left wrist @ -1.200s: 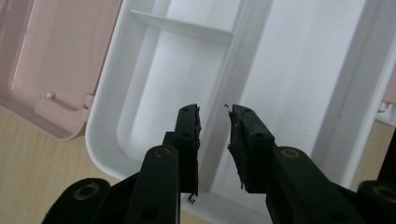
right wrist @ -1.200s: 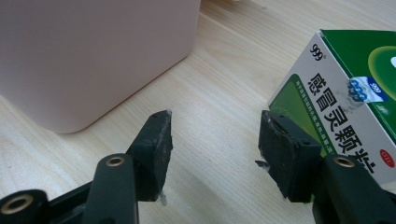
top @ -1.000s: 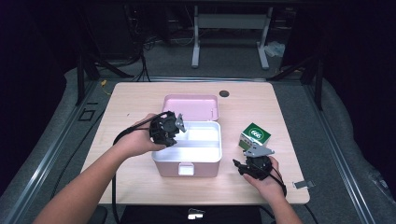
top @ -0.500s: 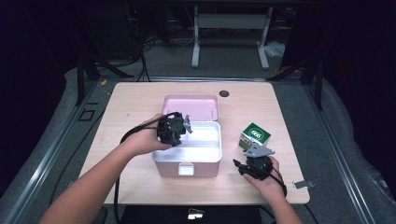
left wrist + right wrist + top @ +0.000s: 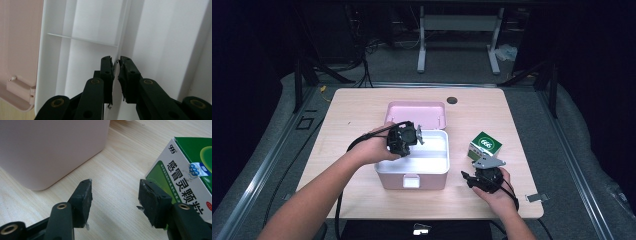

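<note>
Since a second ago the left gripper (image 5: 418, 136) has pushed further right over the open pink box (image 5: 414, 172) — its jaws now pinched on the white inner tray's (image 5: 155, 37) thin divider. The right gripper (image 5: 115, 195) hasn't moved, resting low on the surface (image 5: 357, 112) — jaws wide apart, empty, just beside the green medicine carton (image 5: 485, 145).

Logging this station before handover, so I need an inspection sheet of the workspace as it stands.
Surface: light wooden table, flat.
Job's things: pink storage box, lid open, white tray inside; green medicine carton beside it.
Clutter: dark disc; metal clip.
Grippers: left tool shut on tray's divider; right tool open by carton.
Cables: black cable trails left tool.
Surroundings: dark floor, metal stand.
</note>
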`<state>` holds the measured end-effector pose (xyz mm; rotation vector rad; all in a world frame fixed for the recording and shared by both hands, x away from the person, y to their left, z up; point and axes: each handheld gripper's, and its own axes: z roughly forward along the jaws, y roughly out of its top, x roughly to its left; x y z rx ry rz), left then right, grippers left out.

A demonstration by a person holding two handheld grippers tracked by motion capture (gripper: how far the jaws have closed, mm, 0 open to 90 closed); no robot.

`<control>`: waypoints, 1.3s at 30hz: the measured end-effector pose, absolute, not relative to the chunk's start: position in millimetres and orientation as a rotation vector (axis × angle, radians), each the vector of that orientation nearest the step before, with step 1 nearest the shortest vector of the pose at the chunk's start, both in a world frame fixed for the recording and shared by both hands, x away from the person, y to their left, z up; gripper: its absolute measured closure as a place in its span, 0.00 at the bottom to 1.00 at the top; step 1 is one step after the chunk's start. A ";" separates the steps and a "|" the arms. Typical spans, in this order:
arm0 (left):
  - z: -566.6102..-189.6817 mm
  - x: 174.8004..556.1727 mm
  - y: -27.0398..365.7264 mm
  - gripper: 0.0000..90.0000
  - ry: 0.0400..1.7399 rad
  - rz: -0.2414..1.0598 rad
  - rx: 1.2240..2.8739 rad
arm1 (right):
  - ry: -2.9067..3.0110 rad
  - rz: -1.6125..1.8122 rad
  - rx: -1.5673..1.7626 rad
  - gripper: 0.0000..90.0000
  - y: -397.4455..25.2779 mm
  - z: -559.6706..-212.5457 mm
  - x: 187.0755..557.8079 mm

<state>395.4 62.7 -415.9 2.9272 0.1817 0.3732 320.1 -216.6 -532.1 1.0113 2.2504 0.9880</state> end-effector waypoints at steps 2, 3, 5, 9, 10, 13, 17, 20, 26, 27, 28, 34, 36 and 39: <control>-416.9 396.0 61.5 0.90 0.181 0.371 2.931 | 2.252 0.987 1.010 0.49 -216.5 -532.2 320.2; -417.1 396.6 60.8 0.90 0.173 0.363 2.937 | 2.253 0.986 1.010 0.49 -216.4 -532.2 320.2; -418.0 397.1 59.2 0.90 0.166 0.364 2.944 | 2.253 0.986 1.009 0.49 -216.4 -532.2 320.2; -418.7 398.2 55.3 0.91 0.139 0.357 2.973 | 2.252 0.987 1.011 0.49 -216.4 -532.2 320.2; -419.0 398.1 53.9 0.91 0.135 0.358 2.979 | 2.252 0.986 1.009 0.49 -216.4 -532.2 320.2; -421.9 397.9 50.6 0.91 0.129 0.364 2.983 | 2.256 0.990 1.006 0.49 -216.3 -532.4 320.4; -422.9 399.2 47.9 0.91 0.112 0.355 2.997 | 2.261 0.989 1.009 0.49 -216.2 -532.7 320.3; -422.4 399.8 45.1 0.91 0.094 0.346 3.022 | 2.260 0.992 1.008 0.49 -216.1 -533.2 320.6; -423.7 396.1 37.4 0.92 0.046 0.388 3.073 | 2.267 0.989 1.003 0.49 -214.7 -534.0 321.1; -423.6 396.5 37.4 0.93 0.040 0.383 3.075 | 2.263 0.974 1.005 0.49 -213.8 -534.2 320.7; -423.6 397.0 37.8 0.93 0.034 0.377 3.073 | 2.263 0.974 1.005 0.49 -213.8 -534.2 320.7; -422.0 400.7 39.7 0.95 0.010 0.335 3.071 | 2.268 0.987 1.002 0.49 -214.3 -534.7 320.9; -422.1 400.7 39.2 0.95 0.000 0.336 3.073 | 2.274 0.981 1.010 0.49 -215.0 -534.7 321.2; -421.2 401.2 38.0 0.95 -0.005 0.327 3.088 | 2.272 0.983 1.009 0.49 -215.1 -535.0 321.4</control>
